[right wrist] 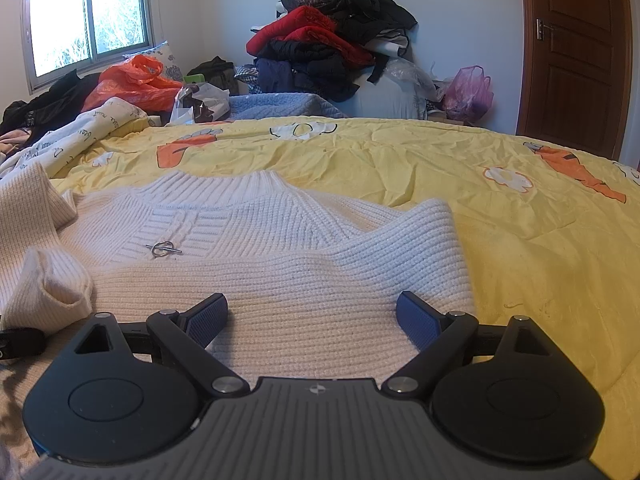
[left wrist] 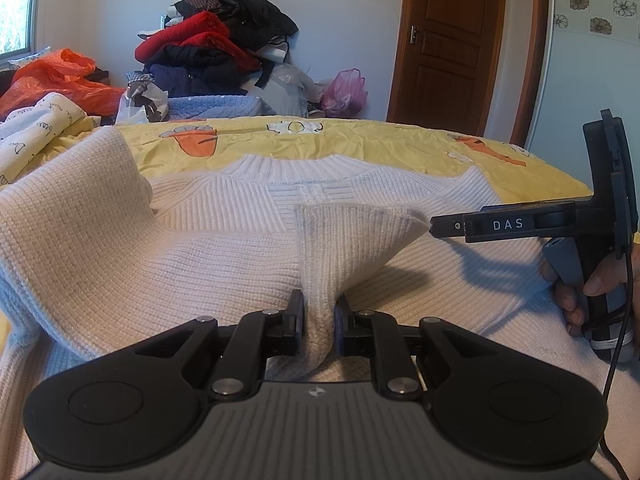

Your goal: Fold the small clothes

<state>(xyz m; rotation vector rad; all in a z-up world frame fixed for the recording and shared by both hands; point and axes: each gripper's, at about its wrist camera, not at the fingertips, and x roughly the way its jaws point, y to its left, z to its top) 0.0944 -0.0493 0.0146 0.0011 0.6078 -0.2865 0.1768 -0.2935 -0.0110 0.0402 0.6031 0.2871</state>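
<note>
A cream knitted sweater (left wrist: 192,248) lies spread on the yellow bedspread (left wrist: 360,148), collar toward the far side. My left gripper (left wrist: 319,312) is shut on a sleeve cuff (left wrist: 352,236), which flares out above the pads over the sweater's body. In the right wrist view the same sweater (right wrist: 280,280) lies flat with a small metal ring pin (right wrist: 163,249) near the collar. My right gripper (right wrist: 312,316) stands open just above the sweater's right side, with nothing pinched between its blue pads. Seen from the left wrist, the right gripper (left wrist: 434,226) is a black tool held in a hand at the right.
A tall pile of dark and red clothes (right wrist: 332,36) stands against the far wall. Orange plastic bags (right wrist: 136,84), a printed white cloth (right wrist: 92,128) and a blue blanket (right wrist: 272,106) lie at the bed's far left. A pink bag (right wrist: 468,92) sits by the wooden door (right wrist: 576,52).
</note>
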